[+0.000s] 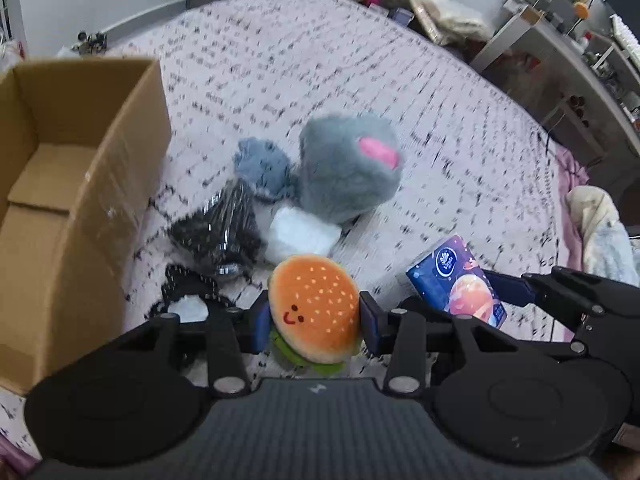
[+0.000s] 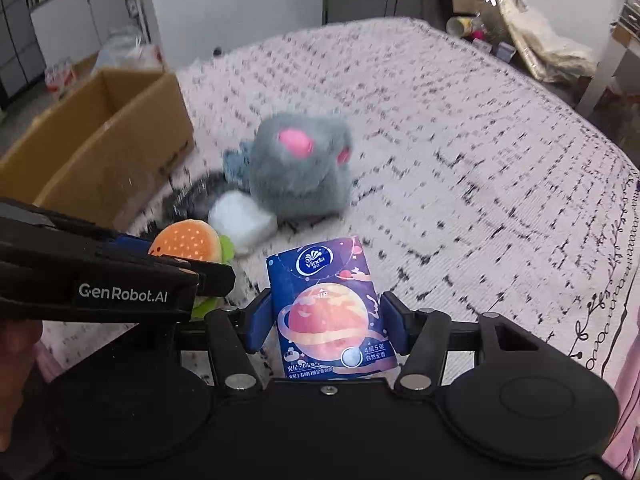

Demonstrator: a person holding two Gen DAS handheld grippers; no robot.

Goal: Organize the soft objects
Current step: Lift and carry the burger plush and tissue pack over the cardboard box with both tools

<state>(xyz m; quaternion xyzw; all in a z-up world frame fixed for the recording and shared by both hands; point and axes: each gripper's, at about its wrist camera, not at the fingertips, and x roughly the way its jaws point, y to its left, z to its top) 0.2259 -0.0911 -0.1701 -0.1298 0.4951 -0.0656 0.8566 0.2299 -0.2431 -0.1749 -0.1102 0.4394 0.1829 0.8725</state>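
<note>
So right now I've got both hands full. My left tongs are clamped on the little burger plush, blue pads squeezing it from both sides, and my right tongs are closed on the tissue pack, the purple one with the planet print. Both are held up over the bed, side by side, tissue pack just to the right of the burger.

The cardboard box sits open on the left edge of the bed, so my guess is that's where everything goes. Left on the blanket are the grey plush with pink patches, a white soft lump touching it, and a black bagged thing next to that, nearest the box.

Tips for this step, as I see it: swing the left one over first since it's closer to the box, and get well past the near wall before letting go, because a squashed plush springs when released. Keep the right tongs back so the two don't bump. The tissue pack is slick, so I'd lower it in rather than drop it. Frames are a bit blurry, so go slow.
</note>
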